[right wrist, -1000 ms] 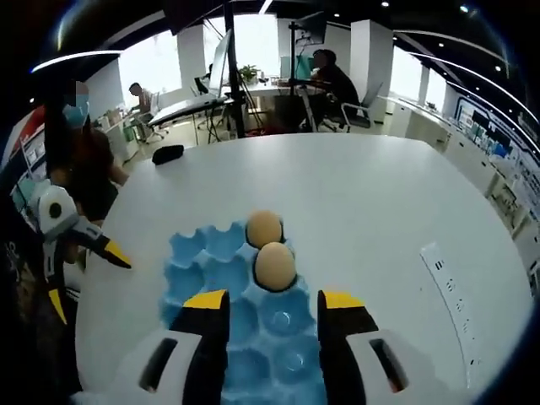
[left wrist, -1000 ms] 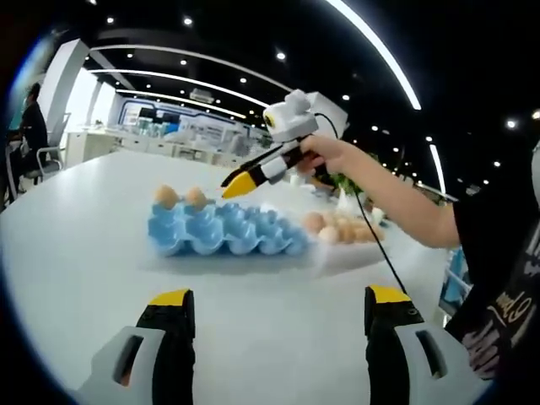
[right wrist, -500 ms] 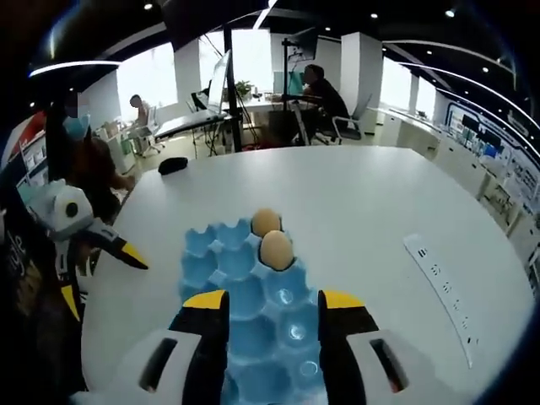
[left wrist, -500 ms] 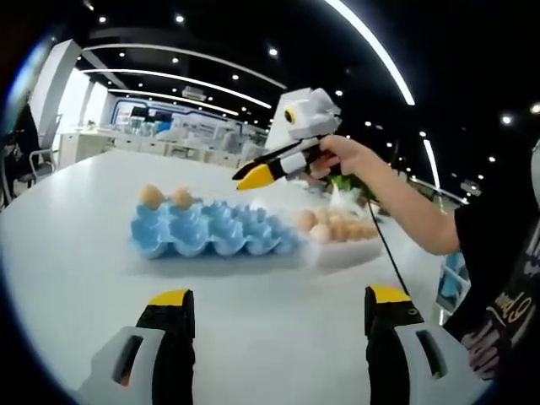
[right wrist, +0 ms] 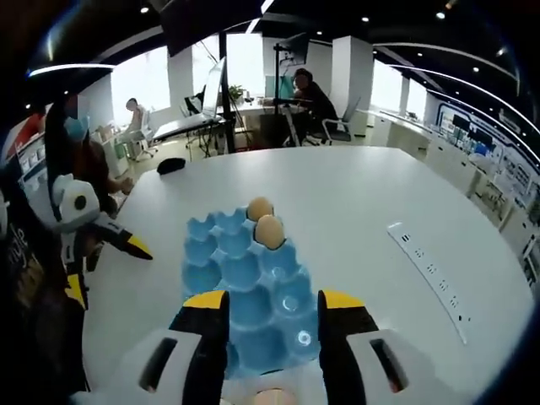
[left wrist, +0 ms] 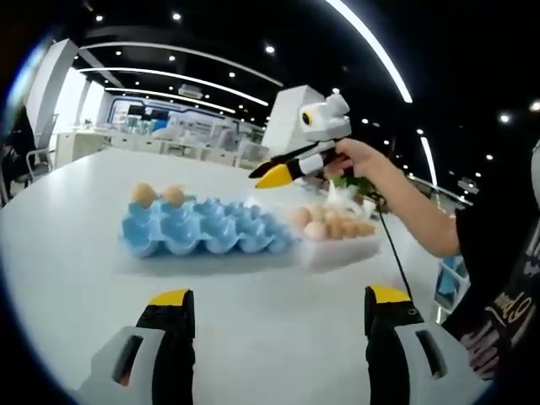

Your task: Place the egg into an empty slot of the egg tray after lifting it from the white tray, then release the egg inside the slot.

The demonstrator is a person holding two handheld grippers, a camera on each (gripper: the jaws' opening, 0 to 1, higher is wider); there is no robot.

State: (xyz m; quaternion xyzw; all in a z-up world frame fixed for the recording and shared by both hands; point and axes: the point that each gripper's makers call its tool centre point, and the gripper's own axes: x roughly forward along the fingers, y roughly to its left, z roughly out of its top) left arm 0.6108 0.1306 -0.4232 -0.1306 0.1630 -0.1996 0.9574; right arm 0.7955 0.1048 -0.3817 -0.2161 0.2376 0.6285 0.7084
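The blue egg tray (left wrist: pixel 202 233) lies on the white table, with two eggs (left wrist: pixel 157 195) in its far-left slots. To its right, the white tray (left wrist: pixel 346 246) holds several eggs. My left gripper (left wrist: pixel 279 297) stays low over the table in front of them, open with nothing between its jaws. My right gripper (left wrist: pixel 275 176), held by a hand, hangs in the air above the near end of the white tray. In the right gripper view my right gripper (right wrist: pixel 272 301) is open over the blue egg tray (right wrist: pixel 245 278). The two eggs (right wrist: pixel 265 223) sit at its far end, and one egg (right wrist: pixel 274 396) shows at the bottom edge.
A white power strip (right wrist: pixel 426 278) lies on the table to the right of the egg tray. A small black object (right wrist: pixel 170 165) rests at the far table edge. My left gripper (right wrist: pixel 105 240) shows at the left. People sit at desks beyond the table.
My right gripper has drawn back along the blue tray toward the white tray, so the two eggs look farther off and an egg has come in at the bottom. Both grippers stay open.
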